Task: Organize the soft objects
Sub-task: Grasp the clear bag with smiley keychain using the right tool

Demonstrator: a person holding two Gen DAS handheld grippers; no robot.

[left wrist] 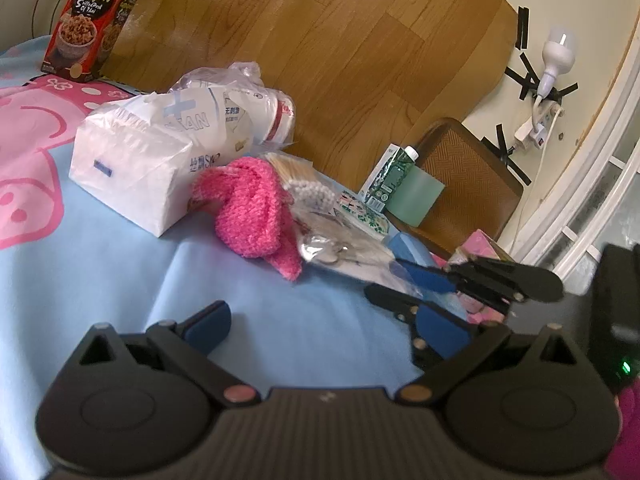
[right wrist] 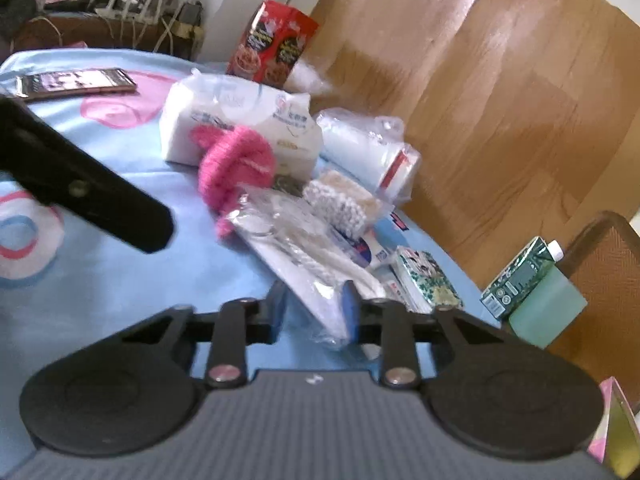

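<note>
The fingers of the right gripper [right wrist: 314,312] stand a little apart, and the near end of a flat clear plastic packet [right wrist: 304,264] lies between their blue pads. The packet leans against the right pad; whether both pads press on it cannot be told, because the picture is blurred there. The fingers of the left gripper [left wrist: 324,326] are wide open and hold nothing; below them is only the light blue cloth [left wrist: 120,280].

The cloth is smooth, with pink cartoon prints. The pink knitted item [left wrist: 250,210] is fuzzy and soft, folded into a loose knot. It lies on the cloth in front of the left gripper, well apart from its fingers, and it touches the white tissue pack [left wrist: 132,176], a soft rectangular block in thin wrinkled plastic. Behind the tissue pack lies a stack of white cups in a clear bag [left wrist: 264,116], on its side.

In the right wrist view the far end of the clear packet reaches the knitted item. Beside the packet lies a bag of cotton swabs [right wrist: 344,204] with many small white tips. A small pack with a green printed pattern [right wrist: 428,276] lies just to the right of the right fingers.

A red cardboard box [left wrist: 92,16] stands upright at the far edge of the cloth, against a glossy wood-pattern panel [left wrist: 340,40]. A green carton [right wrist: 520,276] stands beside a pale green translucent container [right wrist: 548,308] on a woven brown chair [left wrist: 468,184].
</note>
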